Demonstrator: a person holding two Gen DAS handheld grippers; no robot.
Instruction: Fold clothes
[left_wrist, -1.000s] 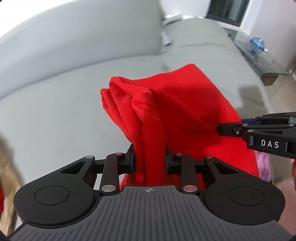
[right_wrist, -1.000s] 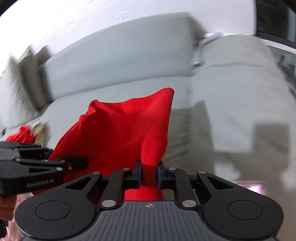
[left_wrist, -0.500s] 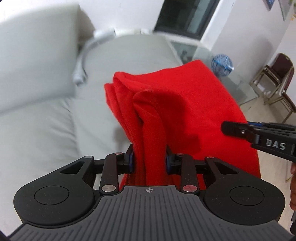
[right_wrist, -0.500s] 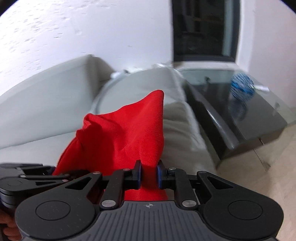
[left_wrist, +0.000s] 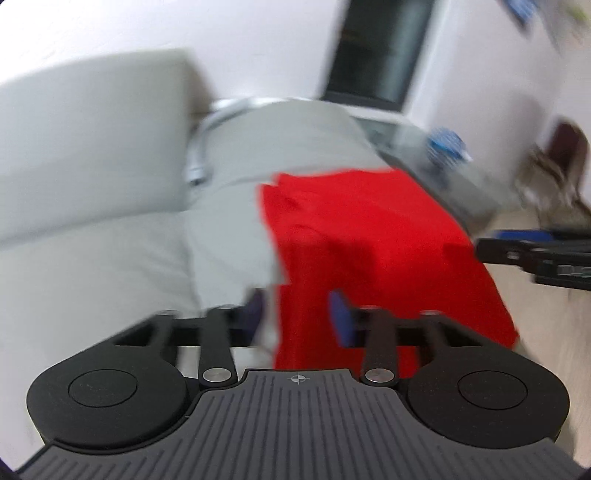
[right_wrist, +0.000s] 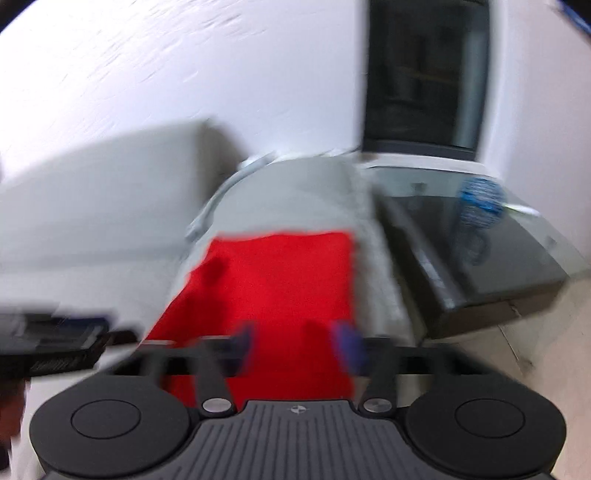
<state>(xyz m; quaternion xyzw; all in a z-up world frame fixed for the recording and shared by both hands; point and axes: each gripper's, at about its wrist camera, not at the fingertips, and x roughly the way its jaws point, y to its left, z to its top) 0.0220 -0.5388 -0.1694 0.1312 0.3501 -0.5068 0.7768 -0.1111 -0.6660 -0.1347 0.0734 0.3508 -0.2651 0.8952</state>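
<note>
**Red cloth laid on sofa end, both tongs apart**

Grey sofa (left_wrist: 92, 258) on the left, blurred. Left gripper (left_wrist: 297, 314): jaws have just been moving and now stand apart, with the red cloth (left_wrist: 369, 240) between them; left pad clear of it, no grip. The cloth lies flat on the sofa's end section, front edge hanging over. Right gripper (right_wrist: 295, 339): jaws spread, cloth below, not pinched. Glass side table (right_wrist: 480, 251) at far right.

Red cloth (left_wrist: 369, 236) matt; grey sofa (left_wrist: 92, 155) fabric.

No text can be read anywhere (both views are motion-blurred).
</note>
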